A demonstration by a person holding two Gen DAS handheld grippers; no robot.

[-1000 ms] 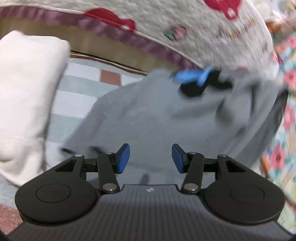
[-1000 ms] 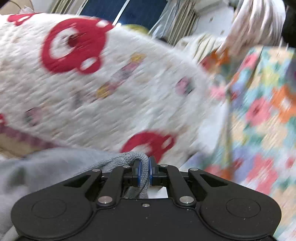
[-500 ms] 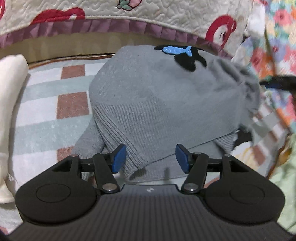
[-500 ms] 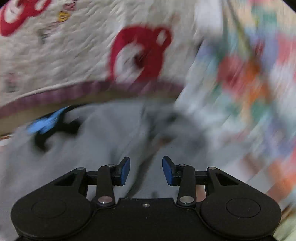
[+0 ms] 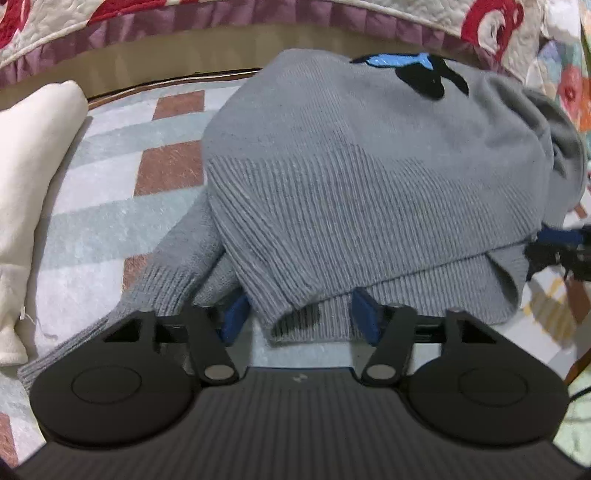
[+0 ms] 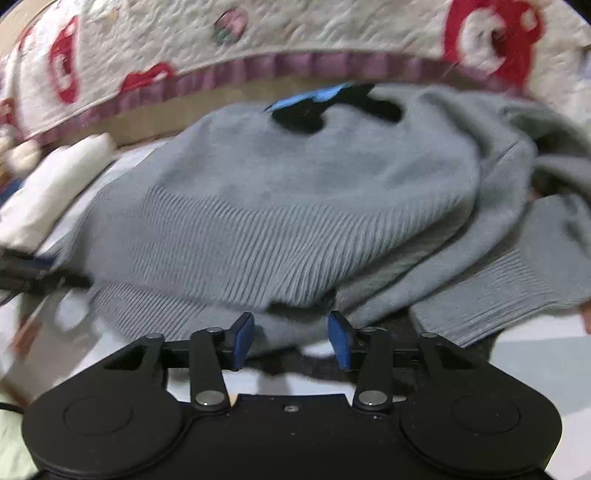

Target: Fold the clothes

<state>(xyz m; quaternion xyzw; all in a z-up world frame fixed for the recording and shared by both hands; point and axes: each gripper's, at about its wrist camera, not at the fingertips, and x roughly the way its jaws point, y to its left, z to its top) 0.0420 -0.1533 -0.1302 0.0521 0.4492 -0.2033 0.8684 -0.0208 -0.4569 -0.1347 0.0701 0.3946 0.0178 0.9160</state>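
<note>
A white quilt (image 5: 424, 14) with red prints and a mauve border arcs across the top of both views; a second ago it filled most of the right wrist view, and now it is only a band there. Below it lies a checked mat (image 5: 122, 206) of pale blue, white and brick squares.

The grey sweater (image 5: 369, 177) covers the middle of both views, lying on the mat folded over on itself, its ribbed hem toward the cameras and a blue and black motif (image 5: 417, 72) at its far edge. A second ago it hung bunched and lifted; now it lies flat. A sleeve (image 5: 166, 273) trails toward the lower left in the left wrist view.

A folded cream cloth (image 5: 33, 177) sits at the left edge.

The left gripper (image 5: 299, 317) stands about half open, closing slightly, with a hem corner between its pads but not pinched. The right gripper (image 6: 291, 338), clamped on grey knit a second ago, is opening and grips nothing; the hem lies just beyond its tips.
</note>
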